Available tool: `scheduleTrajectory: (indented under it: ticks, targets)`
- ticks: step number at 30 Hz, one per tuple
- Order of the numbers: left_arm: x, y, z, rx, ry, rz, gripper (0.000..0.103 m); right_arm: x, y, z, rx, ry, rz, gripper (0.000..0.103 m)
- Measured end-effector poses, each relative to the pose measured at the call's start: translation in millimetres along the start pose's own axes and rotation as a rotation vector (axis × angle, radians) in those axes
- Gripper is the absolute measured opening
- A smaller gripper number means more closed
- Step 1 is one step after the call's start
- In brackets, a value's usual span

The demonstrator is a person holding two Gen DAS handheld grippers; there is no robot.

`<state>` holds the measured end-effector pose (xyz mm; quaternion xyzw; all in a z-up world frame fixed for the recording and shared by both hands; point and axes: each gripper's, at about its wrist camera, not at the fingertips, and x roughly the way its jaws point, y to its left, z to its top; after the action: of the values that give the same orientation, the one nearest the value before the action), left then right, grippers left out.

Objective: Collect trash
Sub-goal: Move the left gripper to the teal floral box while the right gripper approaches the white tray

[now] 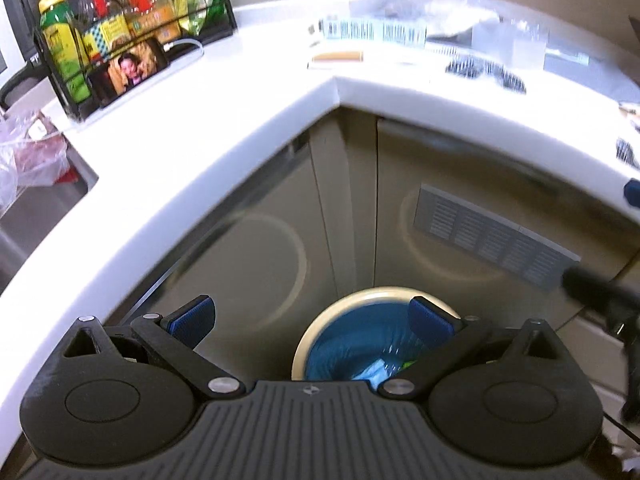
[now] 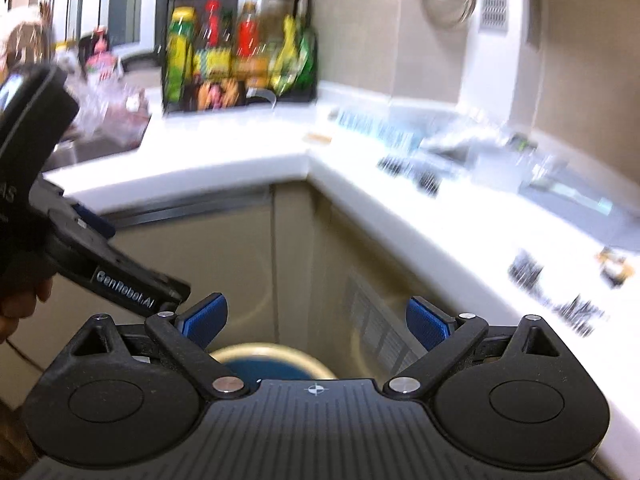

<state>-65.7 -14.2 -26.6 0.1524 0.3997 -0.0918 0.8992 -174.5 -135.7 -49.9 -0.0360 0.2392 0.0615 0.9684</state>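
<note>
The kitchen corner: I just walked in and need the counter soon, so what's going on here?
A person is collecting trash with a handheld gripper in each hand. Both the left gripper and right gripper are open and empty, held above a cream bin with a blue liner on the floor in the cabinet corner. Some scraps already lie in the bin. Wrappers and other litter remain scattered on the white counter.
</note>
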Motion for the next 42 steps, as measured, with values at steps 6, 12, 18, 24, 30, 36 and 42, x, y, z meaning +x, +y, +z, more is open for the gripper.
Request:
scheduleTrajectory:
  ticks: [6, 12, 18, 24, 30, 36, 42]
  targets:
    - [-10, -1, 31, 0.01, -0.073, 0.023, 0.103, 1, -42, 28, 0.041, -0.094, -0.088, 0.1]
    - [-12, 2, 66, -0.03, -0.102, 0.018, 0.103, 20, -88, 48, 0.096, -0.112, -0.171, 0.1]
    - [-8, 5, 79, -0.062, -0.093, 0.023, 0.103, 62, -128, 66, 0.144, -0.067, -0.216, 0.102]
    - [-2, 2, 86, -0.056, -0.069, 0.036, 0.103, 130, -167, 89, 0.249, 0.03, -0.208, 0.103]
    - [1, -5, 96, -0.037, -0.076, 0.05, 0.103, 204, -174, 103, 0.241, 0.145, -0.276, 0.102]
    - [11, -11, 109, -0.028, -0.072, 0.053, 0.103, 194, -188, 99, 0.216, 0.143, -0.243, 0.064]
    - [29, -30, 137, -0.013, -0.069, 0.034, 0.103, 155, -217, 74, 0.209, 0.114, -0.111, 0.065]
